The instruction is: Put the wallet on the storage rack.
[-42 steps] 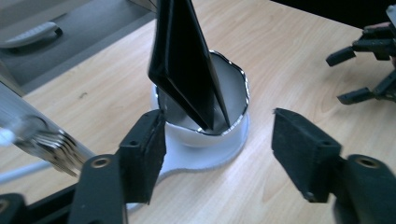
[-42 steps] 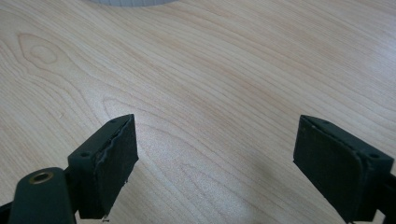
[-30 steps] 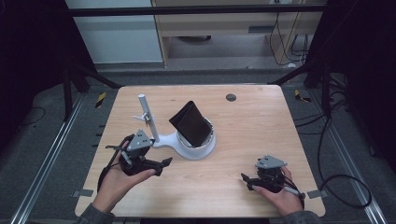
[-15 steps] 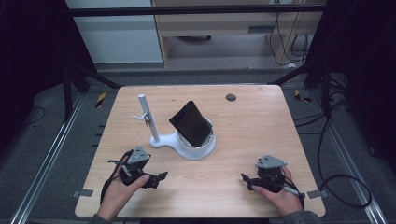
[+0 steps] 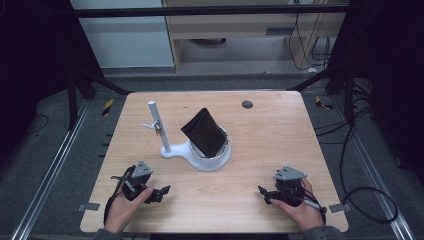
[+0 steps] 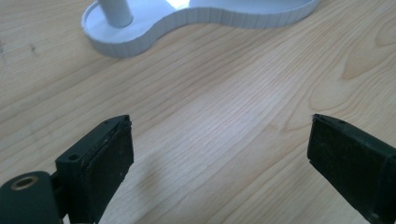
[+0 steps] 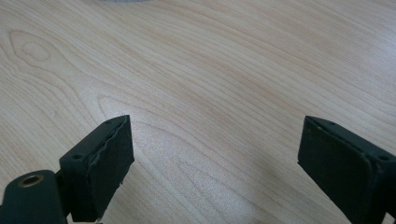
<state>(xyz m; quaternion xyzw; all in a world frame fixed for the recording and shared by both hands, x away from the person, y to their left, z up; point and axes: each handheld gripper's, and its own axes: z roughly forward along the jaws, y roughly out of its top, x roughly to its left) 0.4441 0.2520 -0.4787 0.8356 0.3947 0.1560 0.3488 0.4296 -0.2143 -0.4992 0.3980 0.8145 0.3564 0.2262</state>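
Broadly, the table [image 5: 280,135] carries one cluster at its middle: a white stand [image 5: 202,157] whose round cup holds a black wallet [image 5: 202,132], with a thin post [image 5: 159,127] rising from the stand's left lobe. The wallet sits propped in the cup, tilted, its upper edge leaning toward the post side and its flat face turned toward the person.

Both grippers rest low at the near edge, well apart from the stand. The left gripper [image 5: 159,191] lies below and left of it; the right gripper [image 5: 264,192] lies below and right. The left one looks somewhat nearer, since the stand's base [image 6: 187,23] shows just ahead of its jaws, up and slightly left of their line. Ahead of the right gripper [image 7: 215,158] there is bare wood.

Each gripper's jaws stand wide apart, holding nothing. A reach for the wallet would likely go forward and inward, most shortly from the left.
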